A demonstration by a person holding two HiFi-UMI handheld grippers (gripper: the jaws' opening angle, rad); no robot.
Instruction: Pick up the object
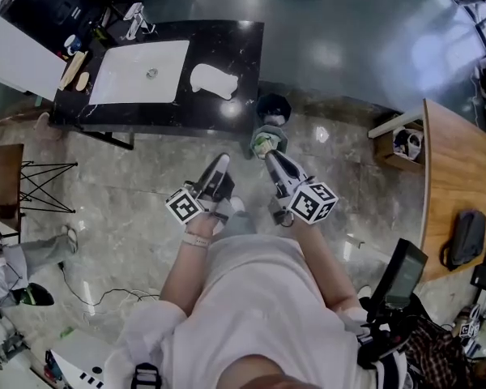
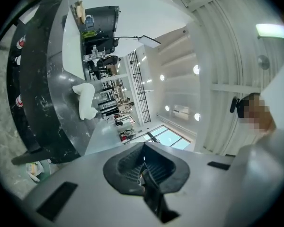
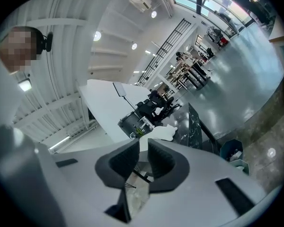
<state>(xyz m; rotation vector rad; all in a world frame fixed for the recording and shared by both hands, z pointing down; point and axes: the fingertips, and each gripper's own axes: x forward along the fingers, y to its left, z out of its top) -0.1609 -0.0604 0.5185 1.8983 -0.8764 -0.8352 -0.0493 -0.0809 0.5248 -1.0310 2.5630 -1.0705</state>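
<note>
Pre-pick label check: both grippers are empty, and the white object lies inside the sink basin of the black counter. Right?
Not quite. The white object lies on the black counter beside the sink basin, not inside it, as the head view shows. The rest holds: the left gripper is shut on nothing, and the right gripper has nothing between its slightly parted jaws.

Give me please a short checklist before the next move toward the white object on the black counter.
1. White object lies in view on the black counter: ok.
2. Left tongs empty: ok.
3. Left tongs open for a grasp: not ok, shut.
4. Right tongs empty and apart: ok.
5. Tongs at the counter: not ok, both over the floor, short of it.
</note>
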